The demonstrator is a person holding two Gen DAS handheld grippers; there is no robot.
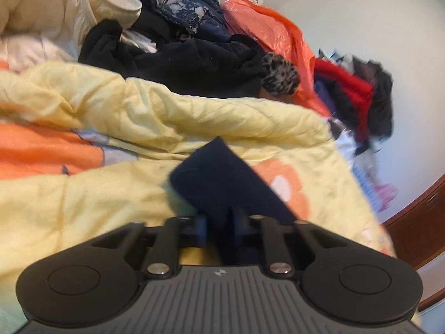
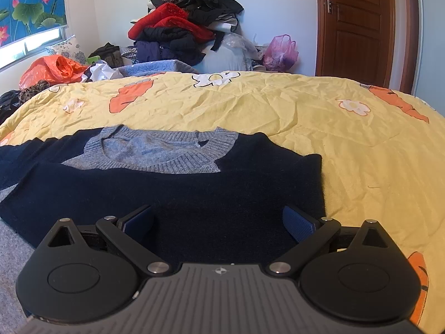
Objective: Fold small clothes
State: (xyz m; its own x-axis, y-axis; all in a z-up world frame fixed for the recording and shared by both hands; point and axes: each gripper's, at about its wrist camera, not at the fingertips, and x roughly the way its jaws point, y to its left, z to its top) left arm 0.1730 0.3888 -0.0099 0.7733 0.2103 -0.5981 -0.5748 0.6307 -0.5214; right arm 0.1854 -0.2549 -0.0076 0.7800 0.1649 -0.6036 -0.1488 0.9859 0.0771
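On gripper body [image 2: 219,270], logo, seemingly unlettered.

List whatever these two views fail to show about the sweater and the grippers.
- Left wrist view: the left gripper is shut on navy fabric; which part of the sweater it is cannot be told, the frame is blurred.
- Right wrist view: the sweater hem hides behind the open right gripper; its left sleeve is cut off by the edge.

sweater [image 2: 178,194]: matt fuzzy knit; quilt [image 2: 278,105]: crinkled cloth; door [image 2: 358,27]: glossy wood
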